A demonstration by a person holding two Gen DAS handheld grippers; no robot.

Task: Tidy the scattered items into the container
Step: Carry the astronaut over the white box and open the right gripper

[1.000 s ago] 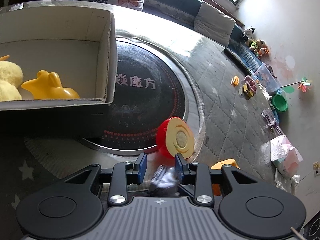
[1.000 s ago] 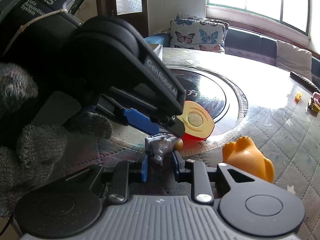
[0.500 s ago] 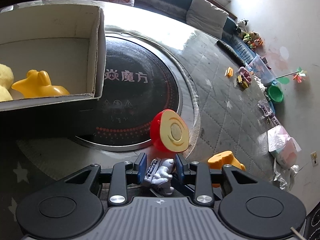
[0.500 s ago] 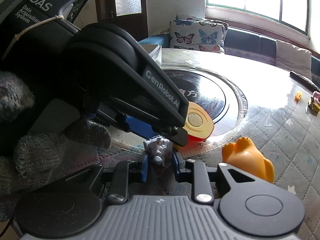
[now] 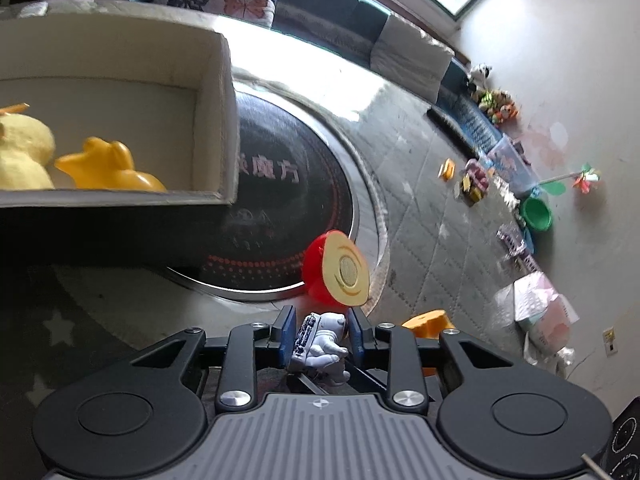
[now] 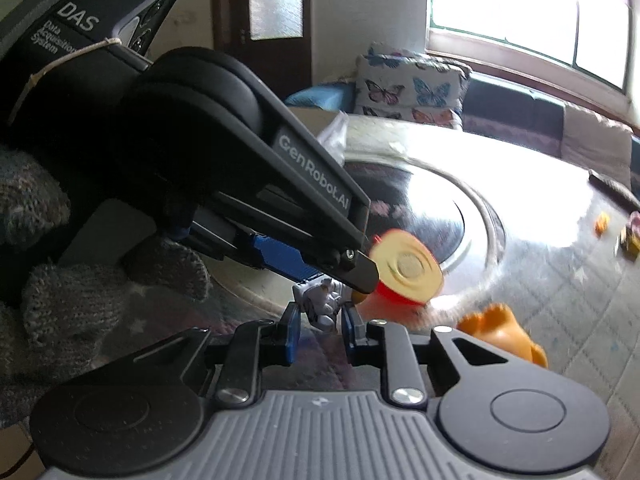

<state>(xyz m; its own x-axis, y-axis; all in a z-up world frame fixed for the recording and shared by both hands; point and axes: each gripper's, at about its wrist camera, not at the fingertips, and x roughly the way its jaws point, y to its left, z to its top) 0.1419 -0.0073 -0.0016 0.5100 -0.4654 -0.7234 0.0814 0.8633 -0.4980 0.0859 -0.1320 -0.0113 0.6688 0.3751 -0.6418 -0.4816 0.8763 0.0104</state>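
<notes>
Left gripper (image 5: 321, 338) jaws clamped on the astronaut toy (image 5: 320, 344), light, hard, slick plastic; right gripper (image 6: 319, 330) jaws apart

White astronaut (image 5: 322, 344) tilted between the left jaws; red half-fruit (image 5: 336, 269) and orange duck (image 6: 502, 332) lie nearby; box (image 5: 216, 120) holds two yellow ducks (image 5: 108, 166)

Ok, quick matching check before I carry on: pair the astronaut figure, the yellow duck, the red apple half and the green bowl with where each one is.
Things:
1. astronaut figure
2. yellow duck
3. red apple half
4. green bowl

Places:
A. inside the cardboard box
B. on the floor by the wall
C. between the left gripper fingers
D. on the table, just ahead of the left gripper

Pairs: 1-C, 2-A, 3-D, 4-B
</notes>
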